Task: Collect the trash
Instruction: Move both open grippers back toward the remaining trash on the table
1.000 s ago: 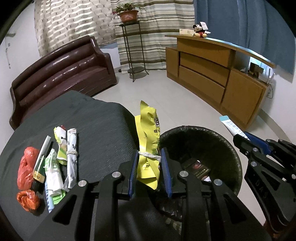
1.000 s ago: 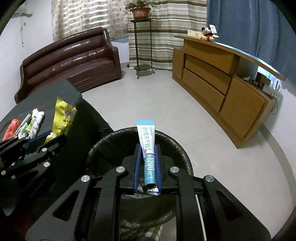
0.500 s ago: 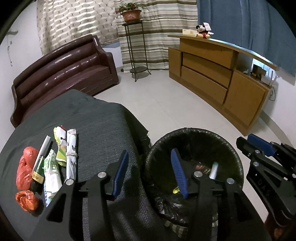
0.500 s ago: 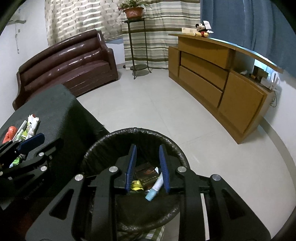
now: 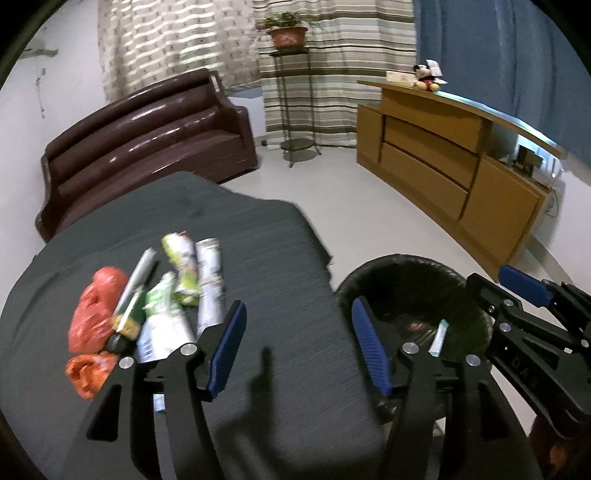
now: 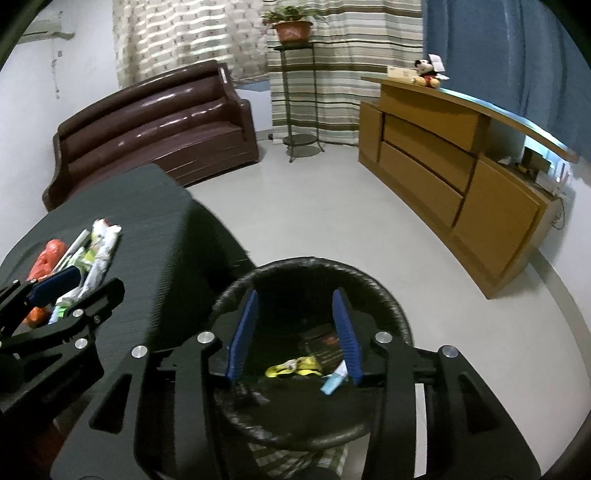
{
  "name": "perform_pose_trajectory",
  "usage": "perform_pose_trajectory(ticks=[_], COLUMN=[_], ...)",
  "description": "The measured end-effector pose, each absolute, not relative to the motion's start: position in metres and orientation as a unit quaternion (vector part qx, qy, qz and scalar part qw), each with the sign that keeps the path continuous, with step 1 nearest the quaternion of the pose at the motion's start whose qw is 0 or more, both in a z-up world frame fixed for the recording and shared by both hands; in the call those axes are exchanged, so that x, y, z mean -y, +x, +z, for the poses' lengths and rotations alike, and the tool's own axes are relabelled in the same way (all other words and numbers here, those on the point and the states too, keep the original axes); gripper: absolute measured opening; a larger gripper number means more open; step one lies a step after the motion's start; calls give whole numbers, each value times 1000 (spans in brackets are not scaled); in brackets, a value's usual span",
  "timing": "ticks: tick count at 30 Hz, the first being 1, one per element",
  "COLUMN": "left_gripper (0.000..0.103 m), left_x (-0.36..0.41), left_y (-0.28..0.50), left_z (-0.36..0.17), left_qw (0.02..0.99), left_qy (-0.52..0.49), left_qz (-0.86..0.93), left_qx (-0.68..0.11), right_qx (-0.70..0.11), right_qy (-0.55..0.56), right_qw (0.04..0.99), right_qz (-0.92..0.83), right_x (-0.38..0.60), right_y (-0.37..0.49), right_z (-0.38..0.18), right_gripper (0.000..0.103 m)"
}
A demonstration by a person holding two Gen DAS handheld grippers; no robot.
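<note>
Jaws of left gripper (image 5: pixel 297 339) and right gripper (image 6: pixel 298 334) are seen opening, nothing held. Yellow wrapper (image 6: pixel 293 367) and toothpaste tube (image 6: pixel 334 380) are observed inside the bin (image 6: pixel 391 314); remaining wrappers (image 5: pixel 173 291) are left on the worktop (image 5: pixel 266 258).

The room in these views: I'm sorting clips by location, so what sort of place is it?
Most likely a home living room: a brown sofa against the wall, a potted plant on a stand before striped curtains, and a wooden sideboard with a plush toy on top.
</note>
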State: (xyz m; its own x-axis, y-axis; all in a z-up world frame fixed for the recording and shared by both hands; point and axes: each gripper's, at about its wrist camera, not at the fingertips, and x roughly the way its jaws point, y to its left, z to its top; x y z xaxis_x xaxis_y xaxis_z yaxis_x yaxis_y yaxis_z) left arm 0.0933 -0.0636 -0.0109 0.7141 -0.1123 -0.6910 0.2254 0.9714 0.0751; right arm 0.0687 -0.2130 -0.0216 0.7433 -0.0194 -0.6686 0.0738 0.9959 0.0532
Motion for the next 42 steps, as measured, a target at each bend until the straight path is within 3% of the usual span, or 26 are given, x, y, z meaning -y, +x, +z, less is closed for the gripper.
perform_pose_trajectory(ticks=[23, 42], left_gripper=[61, 68], left_x=[-71, -92], left_y=[65, 80], left_z=[-20, -29], left_qw=[921, 911], left_qy=[26, 7], left_qz=[32, 26], left_qx=[-387, -412], right_qx=[-372, -384], right_qy=[-8, -12], right_qw=[925, 918], right_qz=[70, 94], right_x=[108, 83], right_y=[56, 63], right_z=[-21, -24], right_gripper=[42, 43])
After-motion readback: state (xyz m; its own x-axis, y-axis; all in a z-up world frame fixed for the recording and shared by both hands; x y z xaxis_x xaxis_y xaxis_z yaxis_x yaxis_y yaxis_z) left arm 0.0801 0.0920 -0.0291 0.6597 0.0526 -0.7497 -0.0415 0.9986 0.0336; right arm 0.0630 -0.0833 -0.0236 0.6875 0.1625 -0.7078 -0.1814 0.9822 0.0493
